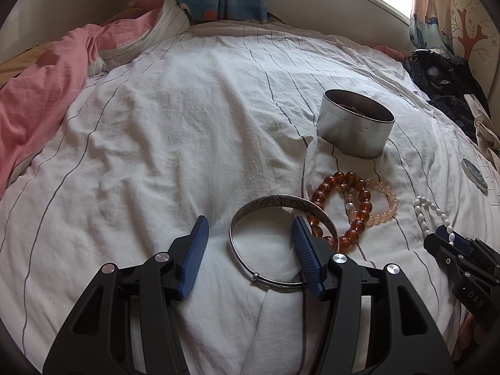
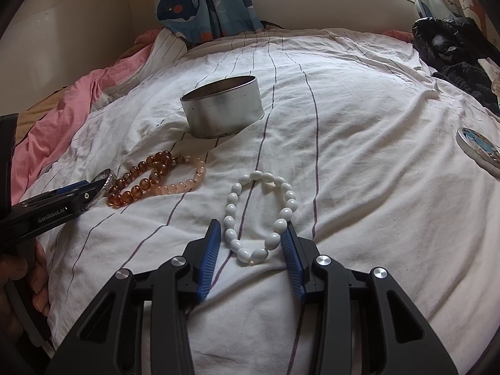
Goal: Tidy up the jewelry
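Observation:
A silver bangle point(image 1: 250, 218) lies flat on the white striped bedsheet point(image 1: 187, 125). My left gripper point(image 1: 250, 228) is open, its right finger inside the ring and its left finger outside. An amber bead bracelet point(image 1: 359, 200) and a pale pink bead bracelet point(image 1: 389, 201) lie overlapping just right of it. A white bead bracelet point(image 2: 261, 212) lies between the open fingers of my right gripper point(image 2: 253, 234). A round metal tin point(image 1: 356, 123) stands open behind the bracelets; it also shows in the right wrist view point(image 2: 222, 106).
The tin's lid point(image 2: 478, 150) lies at the right on the sheet. A pink blanket point(image 1: 40, 93) is bunched at the left. Dark clothes point(image 1: 443, 75) lie at the far right. Whale-print curtains point(image 2: 203, 3) hang behind the bed.

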The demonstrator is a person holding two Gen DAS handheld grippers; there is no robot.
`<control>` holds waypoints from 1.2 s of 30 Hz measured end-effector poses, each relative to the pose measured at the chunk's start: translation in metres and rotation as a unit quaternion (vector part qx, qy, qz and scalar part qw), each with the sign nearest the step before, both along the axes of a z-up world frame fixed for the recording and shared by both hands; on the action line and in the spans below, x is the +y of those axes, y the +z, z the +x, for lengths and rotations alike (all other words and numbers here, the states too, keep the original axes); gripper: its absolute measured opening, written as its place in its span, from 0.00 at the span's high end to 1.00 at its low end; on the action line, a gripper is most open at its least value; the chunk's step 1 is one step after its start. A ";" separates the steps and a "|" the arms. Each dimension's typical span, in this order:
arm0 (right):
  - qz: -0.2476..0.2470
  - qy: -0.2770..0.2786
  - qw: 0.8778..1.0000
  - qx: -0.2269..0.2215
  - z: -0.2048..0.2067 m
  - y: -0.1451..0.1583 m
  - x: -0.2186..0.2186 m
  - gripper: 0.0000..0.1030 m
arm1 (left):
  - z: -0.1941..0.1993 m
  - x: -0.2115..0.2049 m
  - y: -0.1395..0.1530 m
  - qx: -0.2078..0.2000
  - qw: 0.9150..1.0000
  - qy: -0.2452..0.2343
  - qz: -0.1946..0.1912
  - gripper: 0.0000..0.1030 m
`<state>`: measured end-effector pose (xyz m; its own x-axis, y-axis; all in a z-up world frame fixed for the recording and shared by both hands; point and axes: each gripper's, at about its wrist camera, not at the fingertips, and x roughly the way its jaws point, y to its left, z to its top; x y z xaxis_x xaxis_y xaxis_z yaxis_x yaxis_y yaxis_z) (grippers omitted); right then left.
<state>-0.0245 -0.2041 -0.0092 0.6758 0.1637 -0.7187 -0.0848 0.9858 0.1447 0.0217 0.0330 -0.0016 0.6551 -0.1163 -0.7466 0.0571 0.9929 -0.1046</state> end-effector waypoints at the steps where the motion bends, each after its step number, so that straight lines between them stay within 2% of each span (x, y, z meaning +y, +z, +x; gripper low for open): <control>1: 0.002 -0.001 1.000 -0.001 0.000 0.000 -0.001 0.68 | 0.000 0.000 0.000 0.000 1.000 0.000 0.000 0.48; 2: 0.004 -0.001 1.000 -0.002 0.000 0.000 -0.002 0.76 | 0.000 0.000 0.000 -0.001 1.000 0.000 0.000 0.48; 4: 0.003 0.001 1.000 -0.004 -0.001 -0.001 -0.001 0.83 | -0.001 0.000 0.000 -0.001 1.000 0.000 0.000 0.48; 17: 0.004 0.001 1.000 -0.001 -0.001 -0.002 -0.001 0.84 | -0.001 0.001 0.002 -0.007 1.000 0.003 0.003 0.48; 19: 0.005 0.001 1.000 -0.001 -0.001 -0.002 0.000 0.84 | -0.002 0.002 0.003 -0.009 1.000 0.006 0.001 0.53; 21: 0.005 0.001 1.000 -0.001 0.000 -0.002 0.000 0.84 | -0.001 0.005 0.003 -0.009 1.000 0.009 -0.002 0.70; 23: 0.005 0.001 1.000 -0.001 0.000 -0.002 0.000 0.84 | -0.003 0.006 0.003 -0.008 1.000 0.010 -0.007 0.81; 26: 0.007 0.001 1.000 -0.002 -0.001 -0.001 0.000 0.84 | -0.003 0.005 0.004 -0.011 1.000 0.007 -0.008 0.93; 36: 0.024 -0.001 0.999 -0.023 -0.004 0.008 -0.005 0.90 | -0.010 -0.012 0.020 -0.042 0.999 -0.018 0.018 0.95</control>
<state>-0.0280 -0.2095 -0.0011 0.7090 0.1959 -0.6774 -0.0899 0.9779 0.1887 0.0115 0.0211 0.0182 0.7120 -0.1152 -0.6926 0.0994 0.9930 -0.0630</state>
